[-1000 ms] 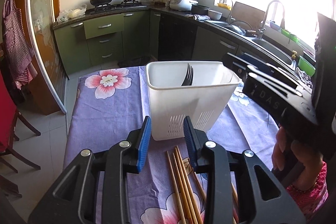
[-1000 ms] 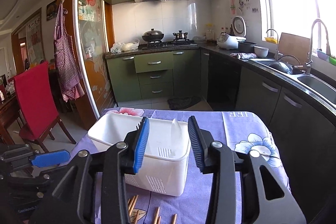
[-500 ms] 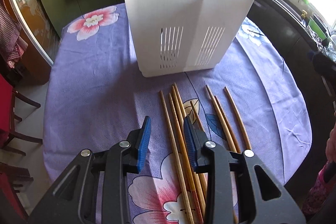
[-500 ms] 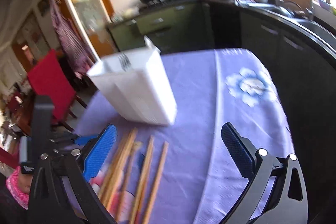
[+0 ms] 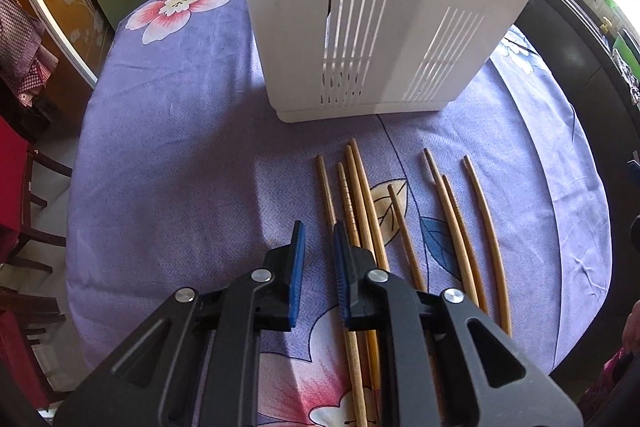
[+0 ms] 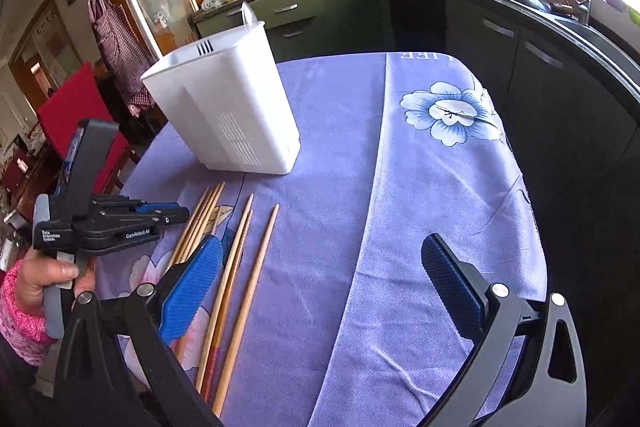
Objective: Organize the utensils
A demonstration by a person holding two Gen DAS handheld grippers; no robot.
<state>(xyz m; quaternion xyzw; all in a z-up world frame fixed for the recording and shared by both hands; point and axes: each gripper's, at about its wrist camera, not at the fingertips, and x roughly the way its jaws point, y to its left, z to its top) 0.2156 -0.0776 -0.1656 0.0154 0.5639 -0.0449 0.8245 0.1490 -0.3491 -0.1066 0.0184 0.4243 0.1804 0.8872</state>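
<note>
Now my left hand-held gripper (image 5: 318, 241) has narrowed, seemingly around the leftmost chopstick (image 5: 325, 193), right hand-held gripper (image 6: 320, 287) wide and empty; I'd grip squarely before lifting.

Wooden chopsticks (image 5: 452, 215) flat before upright white caddy (image 5: 384, 7)

A lilac cloth (image 5: 172, 131) printed with pink-and-white and pale blue flowers covers the tabletop. The slotted utensil holder (image 5: 384, 11) is plain white, the chopsticks (image 5: 452, 215) light brown wood. Both grippers are black with blue ribbed fingers (image 6: 188, 291). A pink patterned sleeve (image 6: 16, 311) shows at the cloth's edge; beyond stand olive-green cabinets (image 6: 304, 15) and a red chair (image 6: 68, 107)
</note>
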